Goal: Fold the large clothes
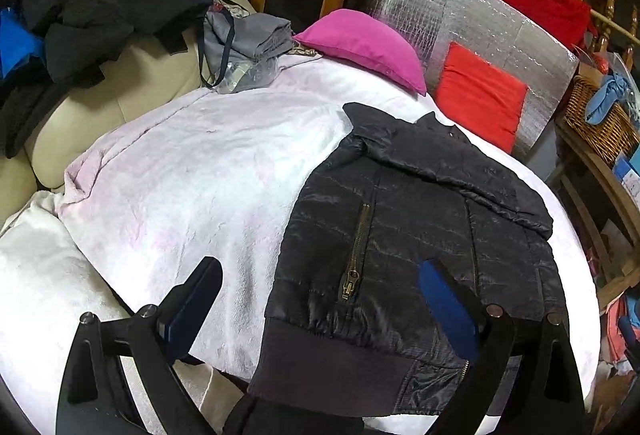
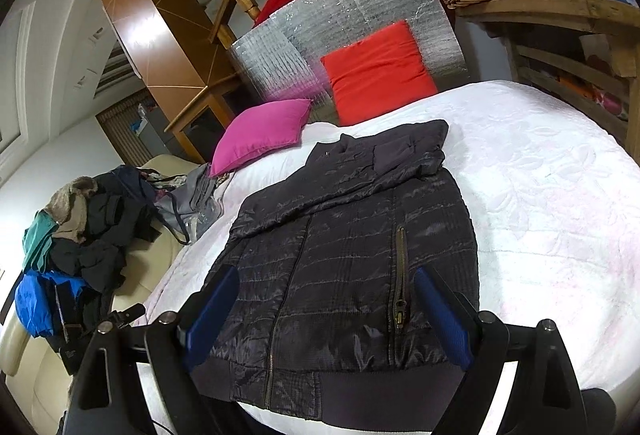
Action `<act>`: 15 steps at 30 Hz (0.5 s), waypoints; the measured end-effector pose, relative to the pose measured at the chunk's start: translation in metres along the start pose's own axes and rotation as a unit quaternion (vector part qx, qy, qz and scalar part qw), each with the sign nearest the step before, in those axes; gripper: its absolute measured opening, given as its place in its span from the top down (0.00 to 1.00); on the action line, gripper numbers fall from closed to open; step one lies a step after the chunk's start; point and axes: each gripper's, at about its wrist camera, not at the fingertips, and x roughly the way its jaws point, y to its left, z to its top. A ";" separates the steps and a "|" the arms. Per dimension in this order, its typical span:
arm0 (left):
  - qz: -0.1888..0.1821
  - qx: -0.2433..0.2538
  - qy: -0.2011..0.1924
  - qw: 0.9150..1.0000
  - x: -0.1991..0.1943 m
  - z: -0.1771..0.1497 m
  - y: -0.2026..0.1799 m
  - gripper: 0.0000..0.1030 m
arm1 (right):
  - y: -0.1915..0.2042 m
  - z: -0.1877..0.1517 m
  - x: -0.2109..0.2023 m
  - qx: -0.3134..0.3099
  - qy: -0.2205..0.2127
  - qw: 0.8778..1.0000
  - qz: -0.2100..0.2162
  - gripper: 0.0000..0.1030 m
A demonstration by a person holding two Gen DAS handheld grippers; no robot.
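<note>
Jacket (image 2: 352, 255), black, quilted, shiny, laid flat on white bedspread (image 2: 540, 195), sleeves already folded across chest. Judged light, soft, slippery; best gripped at ribbed hem. Left gripper (image 1: 320, 307) and right gripper (image 2: 340, 319) spread wide, nothing pinched.

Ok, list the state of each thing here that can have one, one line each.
Jacket: flat on the bed, zipped, sleeves folded across the chest.
Pocket zipper: closed.
Left claw: open, holding nothing.
Right claw: open, holding nothing.
Pink pillow: lying on the bed.
Red cushion: propped upright.
Clothes pile: unfolded heap.
</note>
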 end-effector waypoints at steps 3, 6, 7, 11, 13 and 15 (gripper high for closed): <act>0.002 0.005 -0.003 1.000 -0.002 0.000 -0.002 0.04 | 0.002 0.000 -0.001 -0.002 0.000 1.000 0.002 0.12; 0.002 0.007 -0.003 1.000 -0.003 -0.001 -0.002 0.04 | 0.005 -0.001 -0.003 -0.003 -0.001 1.000 0.002 0.12; 0.002 0.005 -0.002 1.000 -0.003 -0.001 -0.002 0.04 | 0.006 -0.002 -0.003 -0.004 -0.001 1.000 0.002 0.12; 0.004 0.005 -0.004 1.000 -0.005 -0.001 -0.002 0.04 | 0.009 -0.003 -0.004 -0.007 -0.001 1.000 0.002 0.12; 0.005 0.006 -0.001 1.000 -0.004 -0.002 -0.003 0.04 | 0.009 -0.004 -0.003 -0.007 0.000 1.000 0.003 0.12; 0.006 0.004 -0.002 1.000 -0.004 -0.002 -0.002 0.04 | 0.009 -0.004 -0.003 -0.006 0.000 1.000 0.002 0.12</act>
